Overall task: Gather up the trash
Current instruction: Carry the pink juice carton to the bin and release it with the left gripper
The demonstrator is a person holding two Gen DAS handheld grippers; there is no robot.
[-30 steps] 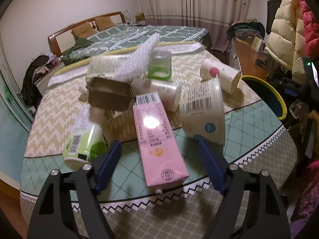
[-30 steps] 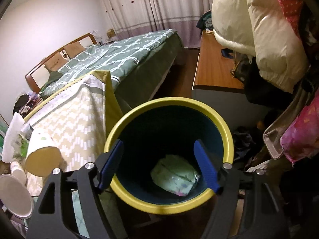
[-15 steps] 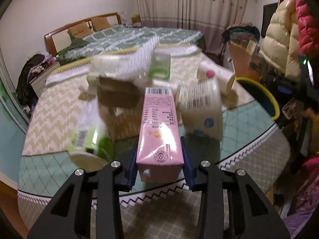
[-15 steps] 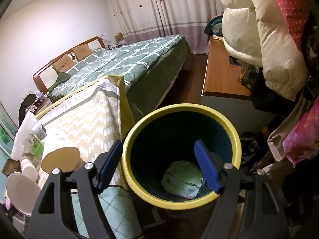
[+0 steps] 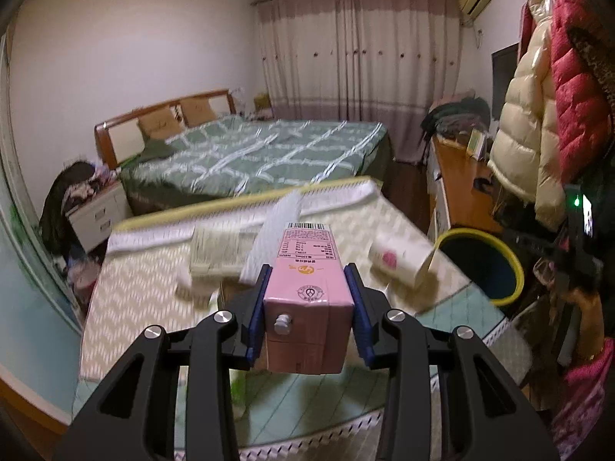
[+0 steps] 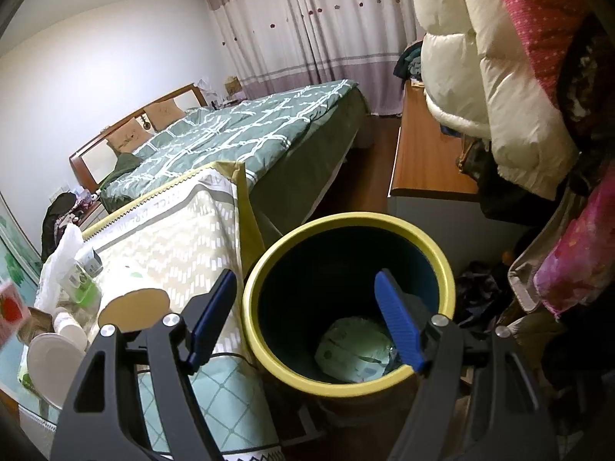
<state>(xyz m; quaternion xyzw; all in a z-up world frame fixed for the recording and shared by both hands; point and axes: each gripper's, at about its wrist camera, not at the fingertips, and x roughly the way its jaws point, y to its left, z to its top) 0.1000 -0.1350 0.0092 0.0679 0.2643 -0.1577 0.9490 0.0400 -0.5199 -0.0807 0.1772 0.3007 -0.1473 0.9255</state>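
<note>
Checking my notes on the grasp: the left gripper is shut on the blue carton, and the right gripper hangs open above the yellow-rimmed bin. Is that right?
Not quite: the carton is pink, not blue, as the left wrist view shows. The left gripper is indeed shut on it, and the right gripper does hang open above the yellow-rimmed bin.

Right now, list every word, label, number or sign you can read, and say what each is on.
Nothing reads clearly enough to quote.
pink carton: barcode, printed lines and a round emblem, too small to read.
tablecloth: a row of capital letters along the border, warped and illegible.
white cup: pink mark, blurred.
green-labelled bottle: label too small.
</note>
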